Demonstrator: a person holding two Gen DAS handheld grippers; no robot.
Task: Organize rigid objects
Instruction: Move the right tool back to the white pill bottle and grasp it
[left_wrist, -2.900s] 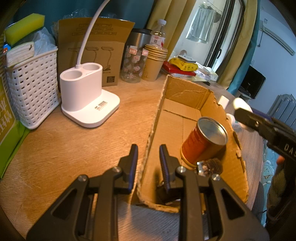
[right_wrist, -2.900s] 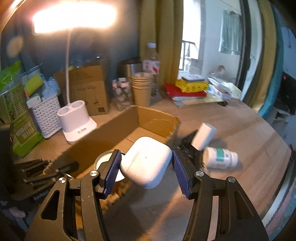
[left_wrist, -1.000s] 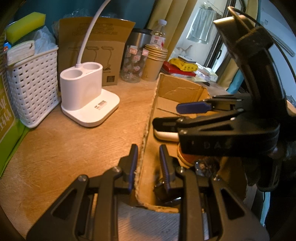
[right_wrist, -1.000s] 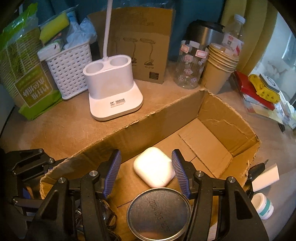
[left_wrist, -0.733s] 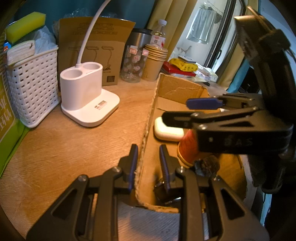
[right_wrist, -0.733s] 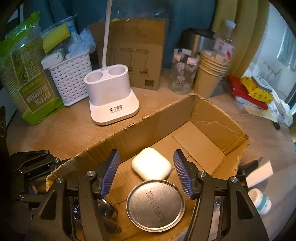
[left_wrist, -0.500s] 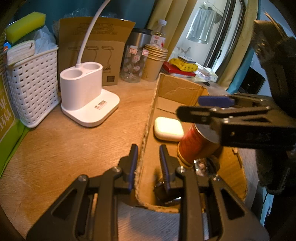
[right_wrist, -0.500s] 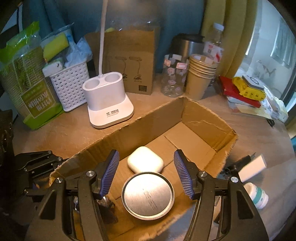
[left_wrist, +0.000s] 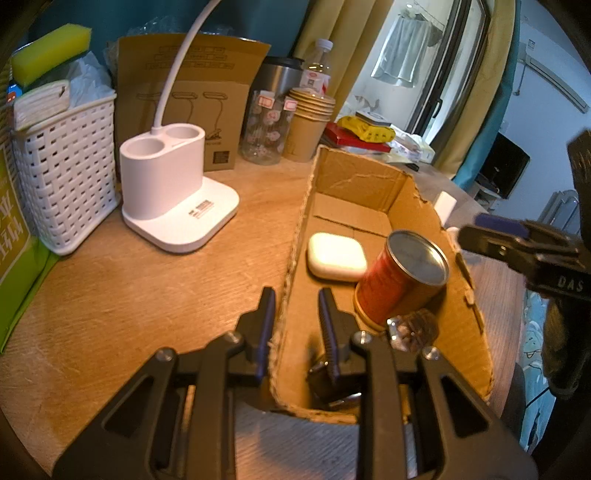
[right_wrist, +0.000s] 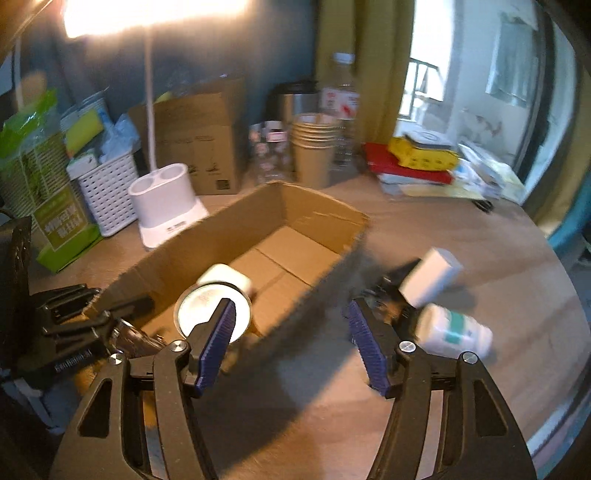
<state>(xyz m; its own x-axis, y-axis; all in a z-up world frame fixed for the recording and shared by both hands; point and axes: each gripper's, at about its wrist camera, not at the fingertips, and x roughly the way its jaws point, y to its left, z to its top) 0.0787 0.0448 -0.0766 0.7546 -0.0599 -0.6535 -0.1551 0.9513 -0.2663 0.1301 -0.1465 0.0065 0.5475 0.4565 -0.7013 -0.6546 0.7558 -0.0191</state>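
My left gripper (left_wrist: 295, 293) is shut on the left wall of the cardboard box (left_wrist: 354, 177), near its front corner. Inside the box a white earbud case (left_wrist: 336, 256) lies flat beside an upright red can (left_wrist: 402, 284) with a silver lid. A small glass item (left_wrist: 413, 328) sits in front of the can. My right gripper (right_wrist: 291, 308) hovers over the box's (right_wrist: 321, 218) near wall, its jaws opening with nothing between them. To its right, outside the box, lie a white bottle with a teal label (right_wrist: 454, 330) and a white block (right_wrist: 430, 277).
Left of the box stand a white lamp base (left_wrist: 173, 192) and a white woven basket (left_wrist: 62, 177). Behind it are a brown carton (left_wrist: 192, 92), a glass jar (left_wrist: 264, 133), stacked paper cups (left_wrist: 306, 129) and red and yellow books (right_wrist: 413, 162).
The right gripper has drawn back up and out of the box toward the right, its jaws widening. The earbud case stays lying in the box. The left gripper has not moved.
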